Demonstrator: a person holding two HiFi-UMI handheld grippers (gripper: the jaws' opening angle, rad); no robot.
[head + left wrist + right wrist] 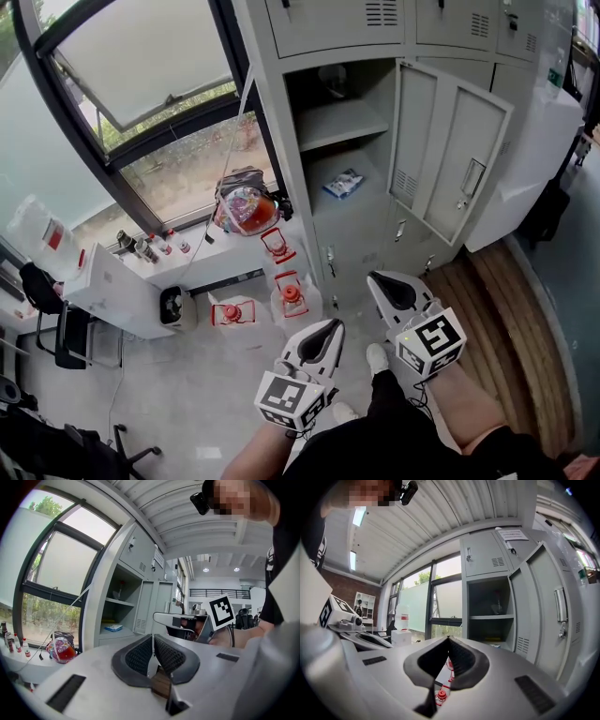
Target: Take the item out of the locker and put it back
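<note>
The grey locker (349, 141) stands open, its door (452, 159) swung out to the right. A blue and white packet (344, 183) lies on the lower shelf; it also shows in the left gripper view as a packet (114, 627). My left gripper (335, 325) is low in front of the locker, jaws shut and empty, as its own view shows (153, 638). My right gripper (373, 278) is beside it, slightly nearer the locker, also shut with nothing between its pads (449, 640). Both are well short of the shelf.
A clear glass-like object (333, 80) stands on the upper shelf. A colourful bag (246, 208) sits on the window ledge at left. Red-capped water jugs (291, 295) stand on the floor by the locker's base. A black chair (66, 333) is at far left.
</note>
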